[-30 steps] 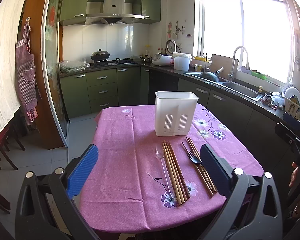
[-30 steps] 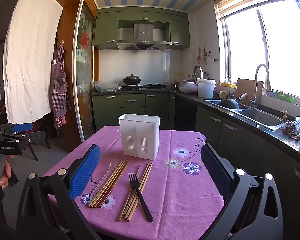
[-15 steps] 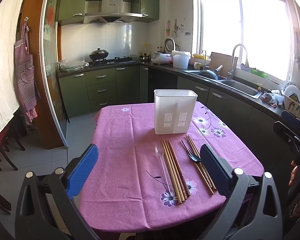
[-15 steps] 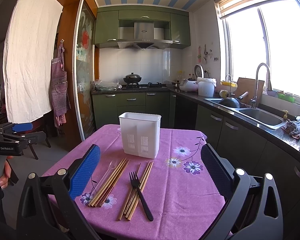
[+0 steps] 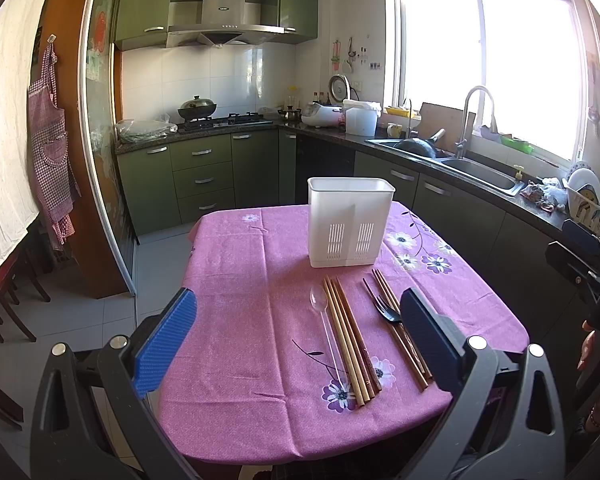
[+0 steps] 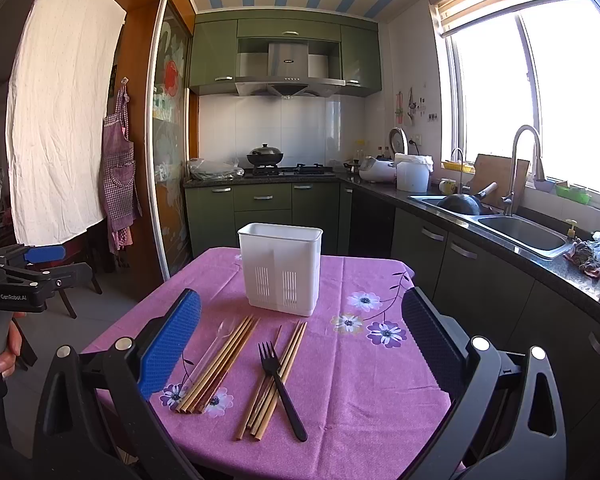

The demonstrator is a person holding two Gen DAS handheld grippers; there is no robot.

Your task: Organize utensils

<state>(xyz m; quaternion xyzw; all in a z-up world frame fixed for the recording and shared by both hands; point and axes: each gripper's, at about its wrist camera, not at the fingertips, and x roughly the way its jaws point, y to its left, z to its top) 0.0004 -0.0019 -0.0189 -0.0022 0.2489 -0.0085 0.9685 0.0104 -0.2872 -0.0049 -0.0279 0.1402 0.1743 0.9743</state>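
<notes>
A white slotted utensil holder (image 5: 350,222) (image 6: 281,274) stands upright on a table with a purple flowered cloth (image 5: 236,320) (image 6: 364,392). In front of it lie a clear plastic spoon (image 5: 327,330) (image 6: 212,344), a bundle of wooden chopsticks (image 5: 350,338) (image 6: 218,364), a second chopstick bundle (image 5: 396,332) (image 6: 274,380) and a black fork (image 5: 386,310) (image 6: 280,388) across it. My left gripper (image 5: 298,336) is open and empty, above the near table edge. My right gripper (image 6: 300,344) is open and empty, above the utensils.
Green kitchen cabinets and a dark counter with a sink (image 6: 520,232) run along the right and back. A stove with a wok (image 6: 265,156) is at the back. A sliding glass door (image 6: 168,152) and a hanging apron (image 6: 120,184) are at left.
The left view has tilted slightly, so the table sits a little lower in it. The right gripper is almost still. Both grippers stay open and nothing on the table has moved.
</notes>
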